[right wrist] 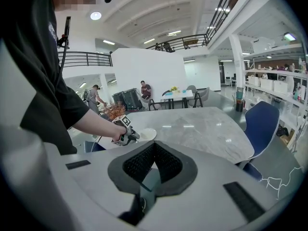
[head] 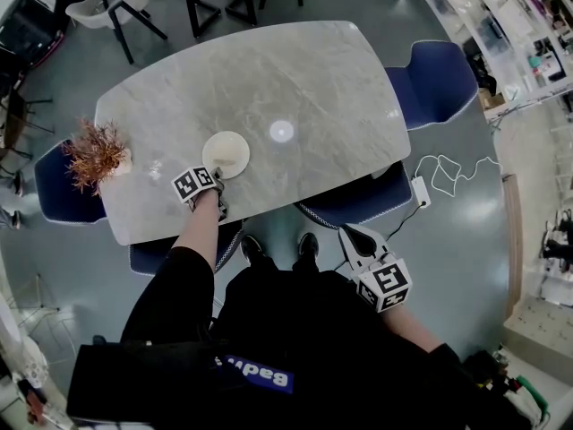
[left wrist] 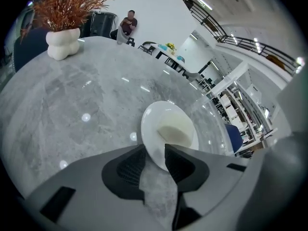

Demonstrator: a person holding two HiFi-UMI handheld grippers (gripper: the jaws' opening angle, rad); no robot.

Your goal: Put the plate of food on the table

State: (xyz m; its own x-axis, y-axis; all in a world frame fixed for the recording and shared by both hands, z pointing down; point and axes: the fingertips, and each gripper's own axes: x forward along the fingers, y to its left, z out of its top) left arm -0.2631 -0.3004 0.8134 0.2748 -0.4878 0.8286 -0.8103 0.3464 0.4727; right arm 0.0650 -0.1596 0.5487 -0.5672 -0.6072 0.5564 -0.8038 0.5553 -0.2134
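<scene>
A white plate (head: 226, 153) (left wrist: 159, 124) with a pale mound of food (left wrist: 176, 130) lies flat on the grey marble table (head: 295, 79), near its front left edge. My left gripper (head: 218, 178) (left wrist: 155, 151) is at the plate's near rim, open. The rim sits between the two pads without being squeezed, and bare table shows in the gap. My right gripper (head: 346, 234) (right wrist: 153, 146) hangs off the table over the floor by my right side, shut with nothing in it. In the right gripper view the plate (right wrist: 146, 134) shows small, beside the left gripper (right wrist: 132, 135).
A white vase with a dried reddish plant (head: 97, 155) (left wrist: 62, 42) stands at the table's left end. Blue chairs (head: 443, 83) (head: 358, 202) flank the table. A white cable (head: 450, 173) lies on the floor at the right. People (right wrist: 145, 91) are far behind.
</scene>
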